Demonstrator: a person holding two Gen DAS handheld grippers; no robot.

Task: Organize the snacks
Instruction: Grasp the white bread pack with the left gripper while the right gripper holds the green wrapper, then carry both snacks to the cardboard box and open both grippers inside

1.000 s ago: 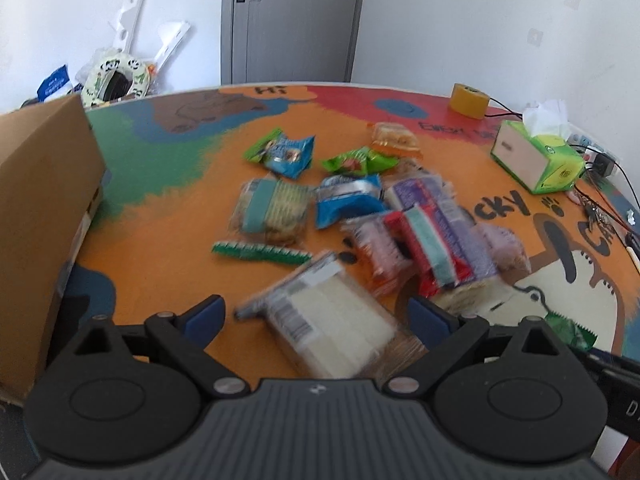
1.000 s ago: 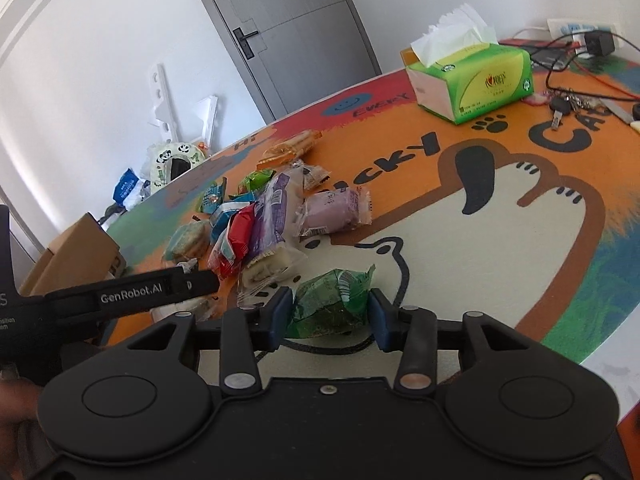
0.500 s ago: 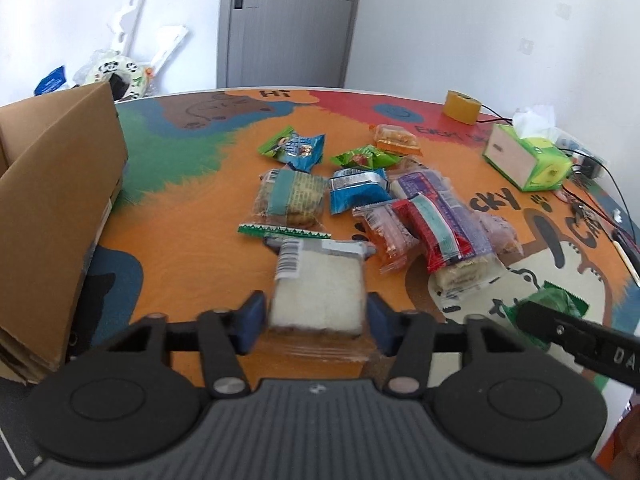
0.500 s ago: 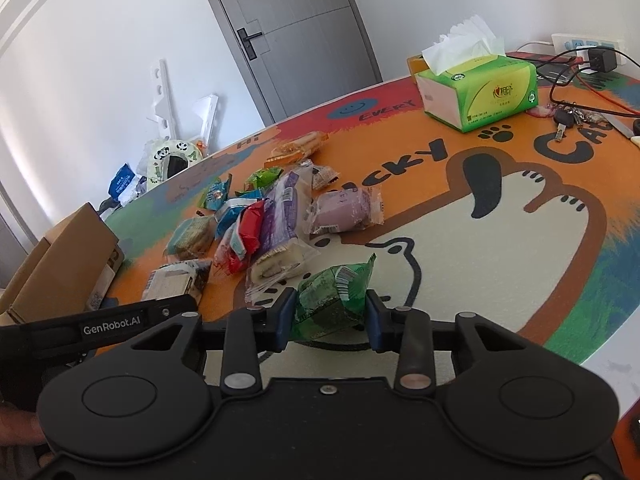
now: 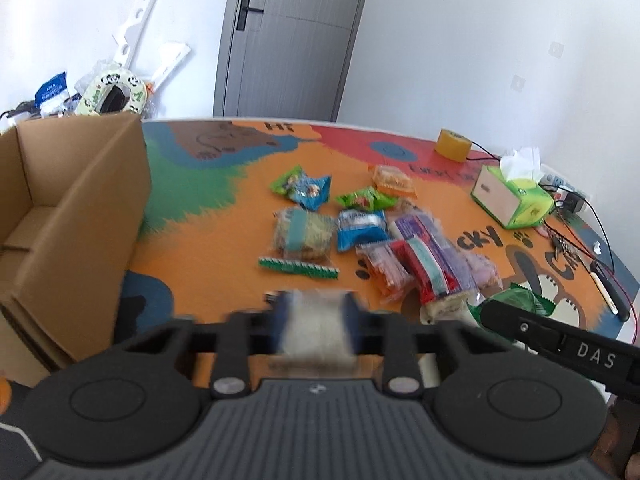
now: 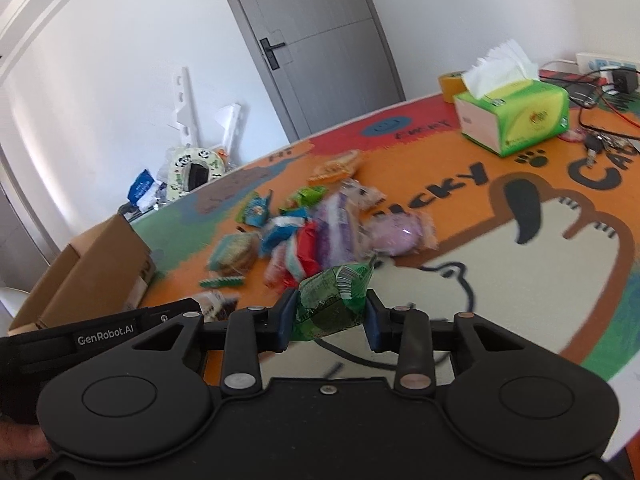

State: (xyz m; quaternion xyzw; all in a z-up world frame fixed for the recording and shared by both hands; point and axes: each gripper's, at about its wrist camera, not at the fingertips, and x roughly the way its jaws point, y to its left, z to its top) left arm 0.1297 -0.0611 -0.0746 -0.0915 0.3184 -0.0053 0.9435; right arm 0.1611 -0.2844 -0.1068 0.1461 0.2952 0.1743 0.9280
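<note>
— While both grippers were loaded, how much of the sorting looked done?

— Very little, by my reading. The left gripper (image 5: pixel 316 322) was clamped on a pale, blurred sandwich pack (image 5: pixel 314 326), lifted off the table (image 5: pixel 208 248) just beside the open cardboard box (image 5: pixel 76 208). The right gripper (image 6: pixel 330 316) was closed on a crumpled green snack packet (image 6: pixel 332 306), held above the mat's cream patch.

— And the box?

— What showed of its inside looked bare; I saw no snack in it, though part was hidden.

— What remained?

— Nearly everything. The heap of snacks (image 5: pixel 404 256) lay mid-table: blue, red, purple and orange packs overlapping, a green-edged strip (image 5: pixel 298 269) apart at the near side, a cracker pack (image 5: pixel 302 234) behind it.

— Anything not part of the job?

— A tissue box (image 6: pixel 516 116), a tape roll (image 5: pixel 452 145), and cables at the far edge.

— So the stage?

— Early: two items in hand, none visibly stowed, the pile untouched.
</note>
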